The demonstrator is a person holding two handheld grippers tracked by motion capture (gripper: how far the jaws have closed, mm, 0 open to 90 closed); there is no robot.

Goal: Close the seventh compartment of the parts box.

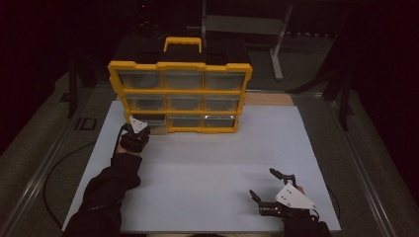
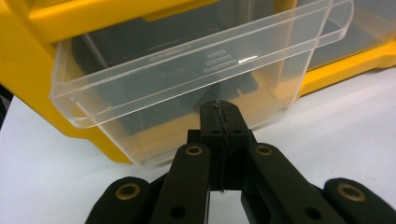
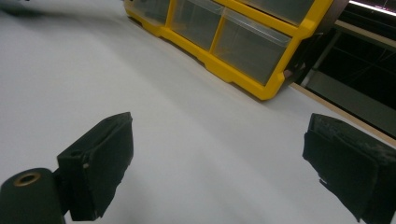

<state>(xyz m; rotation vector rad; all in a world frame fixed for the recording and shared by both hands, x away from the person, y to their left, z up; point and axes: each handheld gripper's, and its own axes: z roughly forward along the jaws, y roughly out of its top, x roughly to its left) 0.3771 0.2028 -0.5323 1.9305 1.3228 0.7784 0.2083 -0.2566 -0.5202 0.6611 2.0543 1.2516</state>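
Note:
A yellow drawer cabinet (image 1: 180, 92) with a black-and-yellow handle stands upright at the far side of the white board. Its bottom-left clear drawer (image 1: 149, 121) is pulled partway out. My left gripper (image 1: 132, 126) is right at that drawer's front. In the left gripper view the jaws (image 2: 219, 109) are pressed together, tips against the clear drawer (image 2: 140, 79) below its lip, and I see nothing between them. My right gripper (image 1: 262, 183) rests near the board's front right edge, open and empty. The right gripper view looks between the wide-apart jaws of the right gripper (image 3: 219, 158) toward the cabinet (image 3: 261, 88).
The white board (image 1: 212, 158) covers the table, with a wooden strip showing at its far right behind the cabinet. A grey metal stand (image 1: 279, 44) is on the dark floor beyond. A cable runs along the floor at the left.

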